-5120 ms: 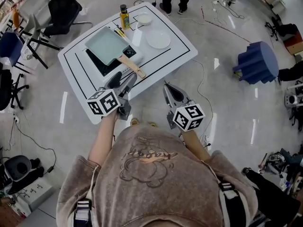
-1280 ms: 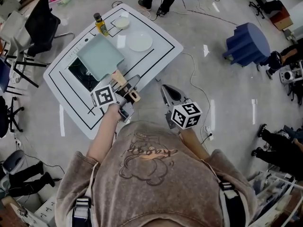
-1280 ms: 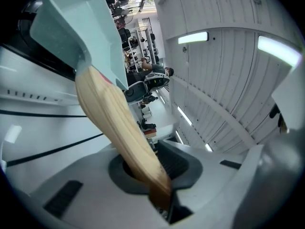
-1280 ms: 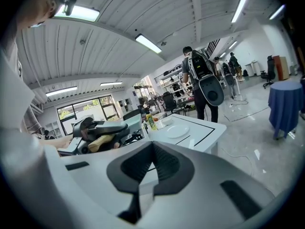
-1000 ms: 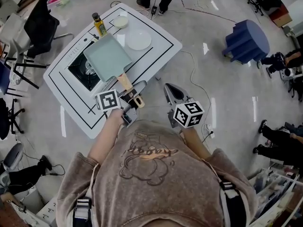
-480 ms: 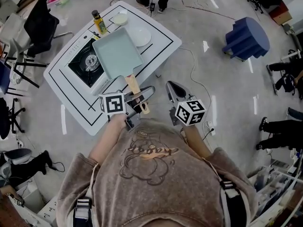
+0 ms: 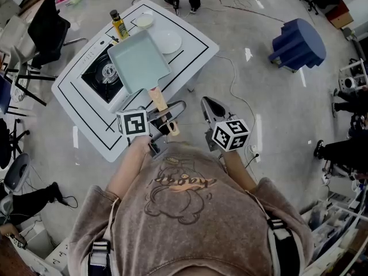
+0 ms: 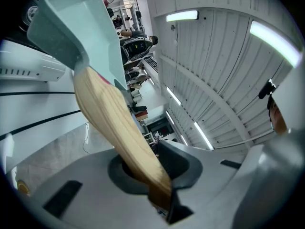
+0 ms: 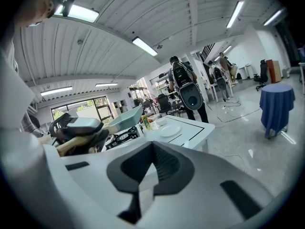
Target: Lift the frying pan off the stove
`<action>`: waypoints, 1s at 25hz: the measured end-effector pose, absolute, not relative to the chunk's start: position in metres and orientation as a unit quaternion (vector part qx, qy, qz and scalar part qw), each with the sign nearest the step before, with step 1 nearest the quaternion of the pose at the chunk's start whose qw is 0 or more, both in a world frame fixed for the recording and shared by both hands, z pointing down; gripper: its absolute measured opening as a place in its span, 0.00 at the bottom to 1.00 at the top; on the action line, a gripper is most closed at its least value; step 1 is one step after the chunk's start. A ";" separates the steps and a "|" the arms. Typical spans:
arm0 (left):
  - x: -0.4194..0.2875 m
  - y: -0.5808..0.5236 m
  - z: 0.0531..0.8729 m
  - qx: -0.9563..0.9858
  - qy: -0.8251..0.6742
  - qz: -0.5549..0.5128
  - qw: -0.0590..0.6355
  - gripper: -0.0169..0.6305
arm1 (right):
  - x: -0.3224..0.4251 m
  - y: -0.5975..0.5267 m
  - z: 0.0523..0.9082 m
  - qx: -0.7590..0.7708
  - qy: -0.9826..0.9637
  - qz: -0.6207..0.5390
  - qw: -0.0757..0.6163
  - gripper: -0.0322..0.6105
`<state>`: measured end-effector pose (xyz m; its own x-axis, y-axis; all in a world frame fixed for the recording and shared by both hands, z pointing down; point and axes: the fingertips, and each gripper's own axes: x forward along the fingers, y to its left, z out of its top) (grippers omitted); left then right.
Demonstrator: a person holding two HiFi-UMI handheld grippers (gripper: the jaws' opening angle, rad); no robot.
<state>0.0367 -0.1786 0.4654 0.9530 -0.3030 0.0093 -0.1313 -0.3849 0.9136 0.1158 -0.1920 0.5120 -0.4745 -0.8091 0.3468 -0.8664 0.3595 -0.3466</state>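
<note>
Left gripper (image 7: 167, 117) clamps the frying pan (image 7: 140, 61) by its handle (image 7: 157, 100) (pan bare inside), off the stove (image 7: 103, 75).

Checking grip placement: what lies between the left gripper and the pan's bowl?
Only the wooden handle of the pan, which the left gripper is shut on; the left gripper view shows it.

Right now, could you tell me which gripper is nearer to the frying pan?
Left. The left gripper is clamped on the wooden handle of the frying pan; the right gripper sits empty to its right, beyond the table.
</note>
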 end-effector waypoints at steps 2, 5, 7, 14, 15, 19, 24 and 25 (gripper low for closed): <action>0.036 -0.178 0.466 0.830 -0.135 -0.075 0.537 0.13 | 0.115 -0.191 0.512 0.508 -0.823 0.246 0.059 0.05; 0.035 -0.175 0.467 0.832 -0.138 -0.069 0.532 0.13 | 0.115 -0.187 0.512 0.507 -0.824 0.246 0.059 0.05; 0.034 -0.174 0.466 0.833 -0.137 -0.070 0.532 0.13 | 0.115 -0.186 0.512 0.506 -0.825 0.246 0.059 0.05; 0.031 -0.178 0.472 0.825 -0.150 -0.065 0.542 0.13 | 0.112 -0.187 0.512 0.498 -0.831 0.239 0.061 0.05; 0.032 -0.178 0.471 0.825 -0.147 -0.066 0.541 0.13 | 0.112 -0.187 0.511 0.497 -0.832 0.238 0.062 0.05; 0.033 -0.178 0.469 0.830 -0.140 -0.068 0.536 0.13 | 0.112 -0.185 0.511 0.493 -0.836 0.233 0.065 0.05; 0.036 -0.177 0.468 0.827 -0.138 -0.068 0.541 0.13 | 0.115 -0.184 0.509 0.491 -0.837 0.234 0.061 0.05; 0.037 -0.177 0.466 0.828 -0.134 -0.070 0.541 0.13 | 0.115 -0.184 0.508 0.491 -0.837 0.234 0.060 0.05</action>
<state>0.0367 -0.1772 0.4663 0.9544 -0.2972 0.0284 -0.1455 -0.3799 0.9135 0.1150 -0.1844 0.5082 -0.5101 -0.7937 0.3313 -0.8503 0.4075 -0.3331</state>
